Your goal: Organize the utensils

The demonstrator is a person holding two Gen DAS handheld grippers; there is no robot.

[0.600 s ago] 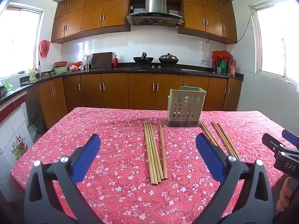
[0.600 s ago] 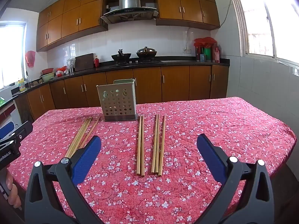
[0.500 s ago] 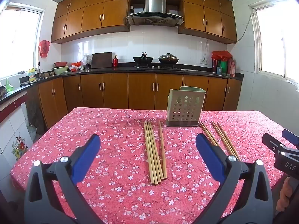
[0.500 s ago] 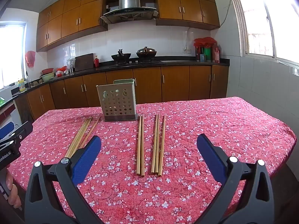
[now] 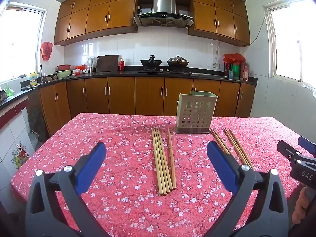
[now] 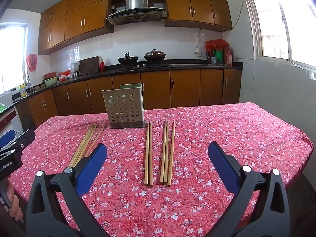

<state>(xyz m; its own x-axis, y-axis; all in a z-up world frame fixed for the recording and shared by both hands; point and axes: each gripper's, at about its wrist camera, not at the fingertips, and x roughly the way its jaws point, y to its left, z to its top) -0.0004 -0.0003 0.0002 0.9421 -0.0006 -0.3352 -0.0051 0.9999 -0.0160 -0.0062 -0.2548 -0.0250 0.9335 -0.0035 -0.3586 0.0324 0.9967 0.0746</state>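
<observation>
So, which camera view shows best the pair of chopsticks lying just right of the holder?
The right wrist view: the pair of chopsticks lies whole and unblocked, centred before the utensil holder. In the left wrist view the same pair is seen obliquely, and its near end is hidden behind a blue pad of the left claw.

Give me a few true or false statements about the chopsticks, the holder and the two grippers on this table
1. The holder stands upright on the tablecloth. True.
2. Chopsticks are already in the holder. False: none show in it; the chopsticks lie flat on the cloth.
3. The left gripper is open and holds nothing. True.
4. The right gripper is shut on a chopstick. False: it is open and holds nothing.
5. All chopsticks lie in one pile. False: they lie in separate groups.
</observation>
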